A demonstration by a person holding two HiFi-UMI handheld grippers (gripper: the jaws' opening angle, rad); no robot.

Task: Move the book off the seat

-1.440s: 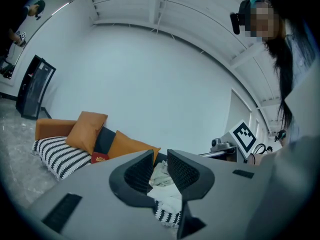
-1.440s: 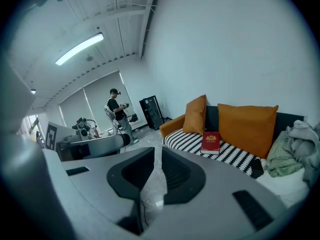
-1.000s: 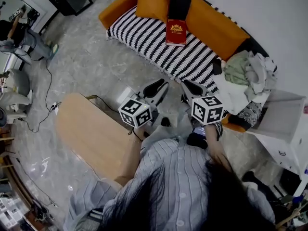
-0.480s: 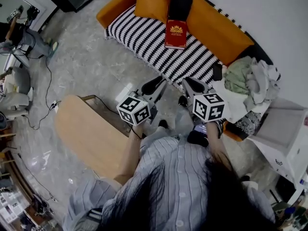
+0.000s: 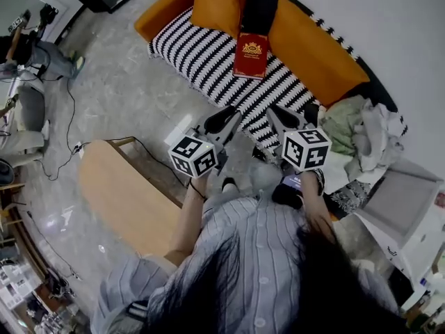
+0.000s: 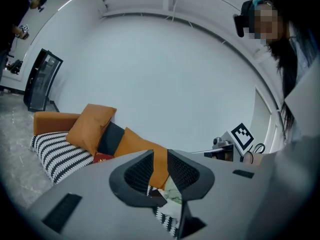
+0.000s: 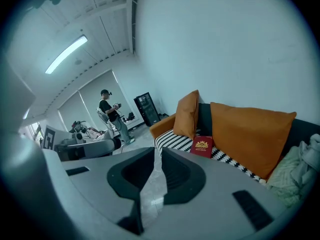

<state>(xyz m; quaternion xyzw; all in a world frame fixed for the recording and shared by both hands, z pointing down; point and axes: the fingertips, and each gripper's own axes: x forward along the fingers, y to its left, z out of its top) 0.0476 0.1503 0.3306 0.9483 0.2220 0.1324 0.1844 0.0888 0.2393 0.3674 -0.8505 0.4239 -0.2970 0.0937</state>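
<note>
A red book (image 5: 251,55) with a gold emblem lies on the sofa's black-and-white striped seat (image 5: 201,54), its top edge against the backrest. It also shows in the right gripper view as the red book (image 7: 202,147); in the left gripper view only a red corner of the book (image 6: 102,157) is seen. My left gripper (image 5: 229,115) and right gripper (image 5: 276,114) hang side by side over the floor just short of the seat's front edge, both pointing at the sofa. Both are shut with nothing between the jaws, as seen on the left gripper (image 6: 160,155) and the right gripper (image 7: 158,152).
An orange cushion (image 5: 217,2) leans at the sofa's left end and a pile of clothes (image 5: 361,131) covers its right end. A wooden table (image 5: 128,200) is at my left, a white cabinet (image 5: 407,218) at my right. Cables (image 5: 66,127) trail on the floor. A person (image 7: 111,115) stands far off.
Both grippers and the person have come a little closer to the sofa's front edge. The book has not moved and the jaws have stayed shut.
</note>
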